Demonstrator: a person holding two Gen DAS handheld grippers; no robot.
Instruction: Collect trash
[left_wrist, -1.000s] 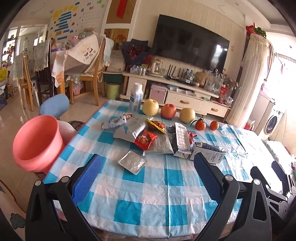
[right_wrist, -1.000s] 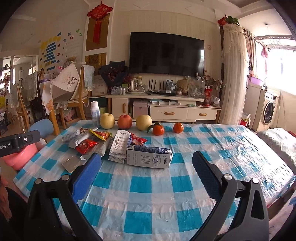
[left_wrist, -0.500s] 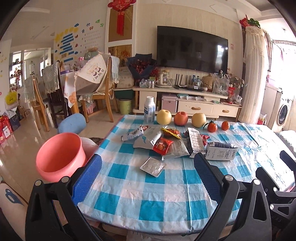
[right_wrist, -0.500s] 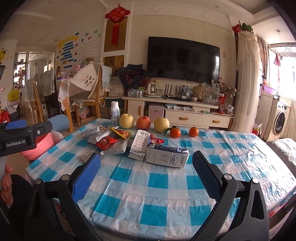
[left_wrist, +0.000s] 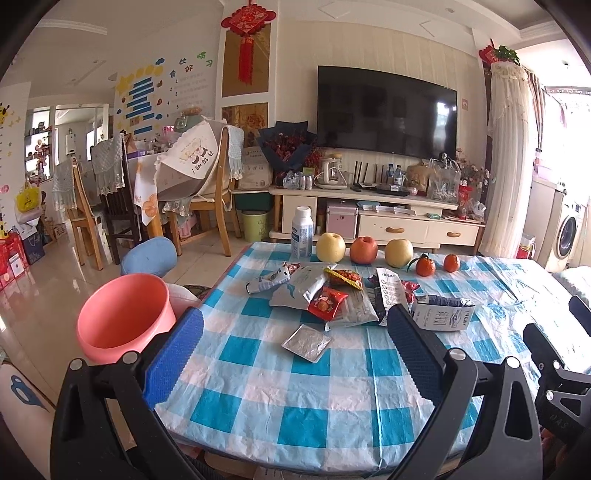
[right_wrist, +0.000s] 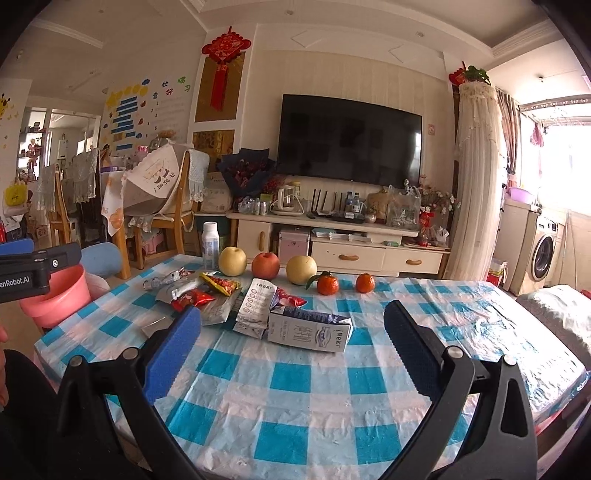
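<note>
hovering both grippers over the near edge of the checked table (left_wrist: 258, 369), we hold nothing. left gripper (left_wrist: 295, 354) has its blue-padded fingers (left_wrist: 173, 354) spread wide apart, nothing between them; right gripper (right_wrist: 291, 350) is the same, wide apart and bare.

the trash sits in a loose pile mid-table, well apart from both grippers: a silver foil packet (left_wrist: 306, 342) lying alone nearest us, a red snack wrapper (left_wrist: 327, 302) resting on a grey bag (left_wrist: 303, 286), a crumpled silver wrapper (left_wrist: 267, 280) on the pile's left, a yellow-red wrapper (left_wrist: 343, 276) behind, a white printed packet (right_wrist: 256, 306) and a flattened milk carton (right_wrist: 310, 330) on the pile's right side, touching each other.

pink bucket (left_wrist: 123, 317) stands off the table's left edge, on the floor side (its base is hidden from us). behind the pile we see a row at the far edge: white bottle (left_wrist: 302, 232), two yellow apples, a red apple (left_wrist: 364, 250) between them, then two oranges (left_wrist: 424, 266).
</note>
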